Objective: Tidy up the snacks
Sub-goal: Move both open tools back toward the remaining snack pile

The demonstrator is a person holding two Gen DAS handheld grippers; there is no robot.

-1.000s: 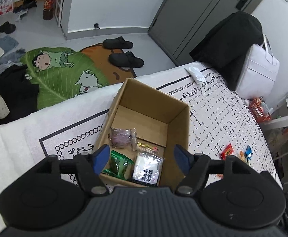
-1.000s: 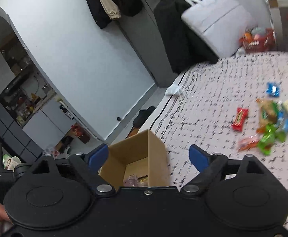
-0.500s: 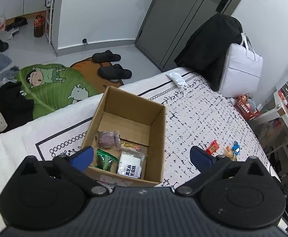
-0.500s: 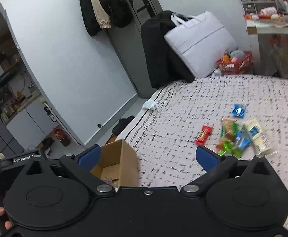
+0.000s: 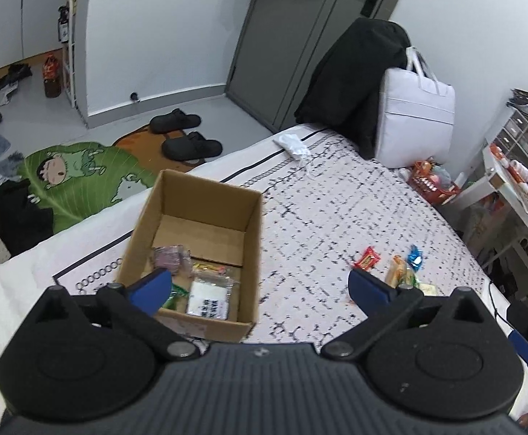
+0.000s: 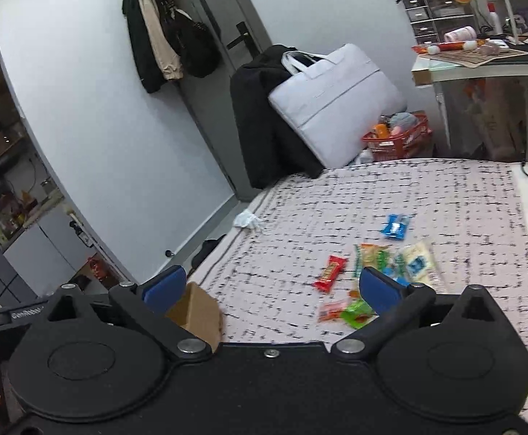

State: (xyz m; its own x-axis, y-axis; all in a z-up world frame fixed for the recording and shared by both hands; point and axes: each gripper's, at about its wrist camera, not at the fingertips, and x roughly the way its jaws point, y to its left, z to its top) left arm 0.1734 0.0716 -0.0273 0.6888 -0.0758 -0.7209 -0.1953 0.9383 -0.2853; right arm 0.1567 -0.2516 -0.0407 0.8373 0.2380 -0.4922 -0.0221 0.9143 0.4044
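An open cardboard box [image 5: 253, 253] sits on the patterned bed cover [image 5: 318, 217] and holds a white packet [image 5: 207, 299], a purple packet [image 5: 168, 255] and other snacks. My left gripper [image 5: 260, 286] is open and empty, above the box's near right corner. Loose snacks lie to the right: a red bar [image 5: 365, 258] [image 6: 330, 273], a blue packet [image 6: 394, 226], a green packet [image 6: 354, 314] and a pale packet [image 6: 416, 262]. My right gripper [image 6: 269, 288] is open and empty, held above the bed between the box corner [image 6: 198, 317] and the snack pile.
A white bag [image 5: 414, 116] and a black coat [image 5: 351, 79] lean at the bed's far end. A crumpled white tissue [image 5: 293, 143] lies near the far edge. Slippers [image 5: 191, 146] and a green rug [image 5: 75, 177] are on the floor. A desk [image 6: 481, 69] stands at right.
My left gripper opened wide and drew back and up from the box. My right gripper swung right, from facing the box toward the loose snacks.
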